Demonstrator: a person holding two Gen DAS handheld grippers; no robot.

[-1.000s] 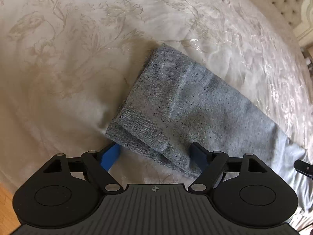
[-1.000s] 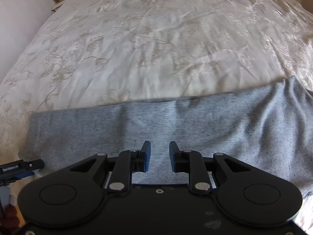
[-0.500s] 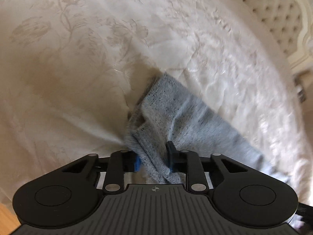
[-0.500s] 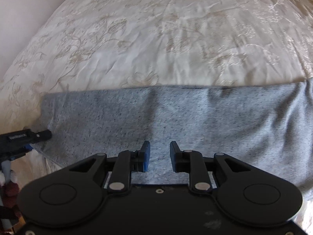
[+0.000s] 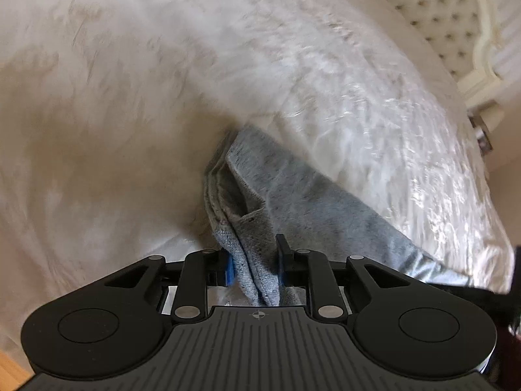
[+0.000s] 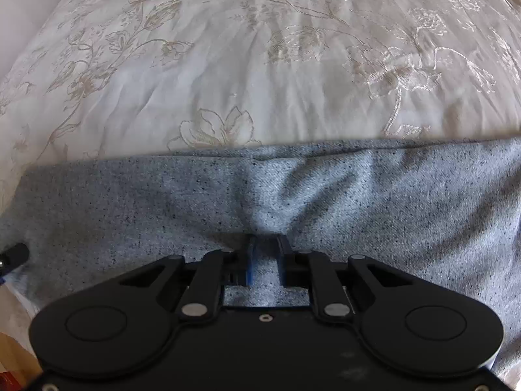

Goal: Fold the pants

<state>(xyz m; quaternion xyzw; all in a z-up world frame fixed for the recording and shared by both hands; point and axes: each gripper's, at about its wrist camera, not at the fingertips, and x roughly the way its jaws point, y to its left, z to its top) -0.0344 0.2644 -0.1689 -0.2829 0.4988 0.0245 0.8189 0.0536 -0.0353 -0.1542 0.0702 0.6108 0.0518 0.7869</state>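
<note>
**Fig.: Two-point grip on grey pants, laid lengthwise on a bed**

Bedspread (image 6: 247, 65): cream, w/ embroidered flowers, it fills both views and gives a broad, soft work surface. A tufted headboard (image 5: 433, 9) shows far right in the left wrist view.

Pants (image 6: 374, 202): grey flecked knit, lying as a long band across the near edge of the bed, left to right in the right wrist view. Laid out long like this, both ends can be reached for a fold, probably end over end.

Left gripper (image 5: 254, 262): its jaws closed a moment ago and now pinch the bunched cuff end of the pants (image 5: 250, 260); several layers stand between the pads, so all plies should travel together. The cuff is lifted slightly off the spread, and the picture is blurred.

Right gripper (image 6: 266, 262): pointing steeply down near mid-length, at the near edge. Its jaws have just been closing; they stand narrow w/ a raised ridge of cloth between them, and wrinkles converge on that spot, so the pads appear to nip the fabric. Judged purpose: a second hold to keep the band taut.
</note>
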